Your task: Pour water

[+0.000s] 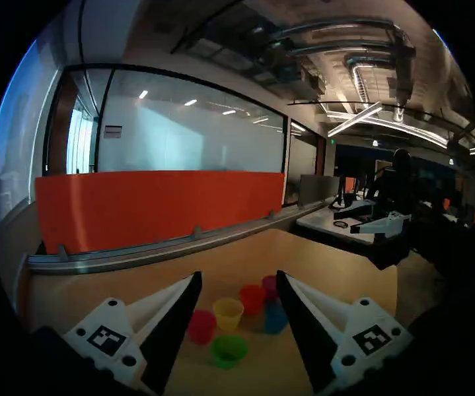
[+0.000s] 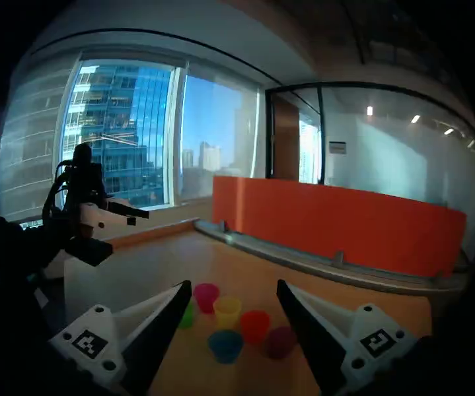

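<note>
In the left gripper view the left gripper [image 1: 238,274] hangs released, its white wedge fingers, black inside, spread wide above a smooth light wooden tabletop [image 1: 343,264]. Seen between them, a small tapered yellow plastic cup [image 1: 228,313] stands upright, with a pink cup [image 1: 201,326], green cup [image 1: 229,350], blue cup [image 1: 275,317], red cup [image 1: 252,298] and purple cup [image 1: 270,287] clustered close around it. Beyond the yellow cup bare wood runs to a grey metal rail [image 1: 171,247] under a flat orange panel [image 1: 158,204]. In the right gripper view the right gripper [image 2: 232,284] is likewise released over the cluster; the green cup is half hidden behind one finger, and the left gripper is well apart from the yellow cup.
</note>
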### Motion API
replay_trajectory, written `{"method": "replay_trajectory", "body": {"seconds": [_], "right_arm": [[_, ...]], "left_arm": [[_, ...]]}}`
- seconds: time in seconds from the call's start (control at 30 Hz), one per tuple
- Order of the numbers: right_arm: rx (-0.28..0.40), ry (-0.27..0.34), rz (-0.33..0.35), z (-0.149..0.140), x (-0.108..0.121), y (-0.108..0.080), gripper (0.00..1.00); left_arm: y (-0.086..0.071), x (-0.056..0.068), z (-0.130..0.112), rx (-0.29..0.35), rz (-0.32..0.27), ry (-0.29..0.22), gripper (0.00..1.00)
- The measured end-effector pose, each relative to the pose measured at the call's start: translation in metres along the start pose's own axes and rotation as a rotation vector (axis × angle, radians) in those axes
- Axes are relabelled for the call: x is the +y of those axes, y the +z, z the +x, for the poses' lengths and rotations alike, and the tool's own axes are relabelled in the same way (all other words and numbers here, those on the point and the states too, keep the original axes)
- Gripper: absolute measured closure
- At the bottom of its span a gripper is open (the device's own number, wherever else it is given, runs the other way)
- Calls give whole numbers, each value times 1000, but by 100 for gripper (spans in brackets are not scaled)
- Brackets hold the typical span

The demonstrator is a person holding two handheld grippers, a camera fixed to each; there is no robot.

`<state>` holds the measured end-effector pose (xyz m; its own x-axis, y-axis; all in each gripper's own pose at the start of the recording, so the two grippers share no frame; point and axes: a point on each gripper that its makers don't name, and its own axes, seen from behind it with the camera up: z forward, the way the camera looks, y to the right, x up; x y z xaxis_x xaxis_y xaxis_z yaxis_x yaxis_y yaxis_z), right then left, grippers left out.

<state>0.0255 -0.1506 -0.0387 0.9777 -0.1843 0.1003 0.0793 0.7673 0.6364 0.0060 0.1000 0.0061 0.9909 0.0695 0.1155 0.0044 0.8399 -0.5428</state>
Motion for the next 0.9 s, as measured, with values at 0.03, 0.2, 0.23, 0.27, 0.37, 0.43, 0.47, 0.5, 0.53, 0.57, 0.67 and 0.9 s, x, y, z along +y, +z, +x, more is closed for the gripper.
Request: {"method": "replay_trajectory", "body": {"seconds": [0.03,0.2,0.23,0.27,0.37,0.43,0.47,0.5,0.53,0.57,0.67,0.9], "right_arm": [[-12,-2,5,-2,-1,0,0],[-53,-13,25,-10,-4,-1,0],[-61,-17,27,-12,-4,0,0],[-68,-20,28,-15,-4,1,0],[-88,-29,34,-24,-4,3,0],[-100,-34,37,-31,-5,6,0],[-106,-35,38,-34,-5,7,0],[-111,-37,40,-38,-5,9,0],[-118,-40,41,-42,-5,11,0],[-123,-43,42,-46,-5,12,0],[-146,-55,45,-59,-4,17,0],[-192,-75,55,-90,-4,28,0]], "left_arm": [[0,-1,-3,-12,-3,2,18],[3,-4,-16,-54,-17,13,18],[3,-5,-18,-59,-18,15,18],[4,-5,-20,-64,-19,17,18],[5,-6,-27,-76,-27,24,18],[6,-6,-33,-85,-31,30,18],[6,-6,-36,-90,-33,32,18],[7,-6,-39,-95,-35,35,18],[7,-6,-43,-100,-36,39,18],[8,-5,-46,-105,-38,42,18],[9,-5,-57,-121,-42,53,18],[13,-11,-85,-162,-32,59,18]]}}
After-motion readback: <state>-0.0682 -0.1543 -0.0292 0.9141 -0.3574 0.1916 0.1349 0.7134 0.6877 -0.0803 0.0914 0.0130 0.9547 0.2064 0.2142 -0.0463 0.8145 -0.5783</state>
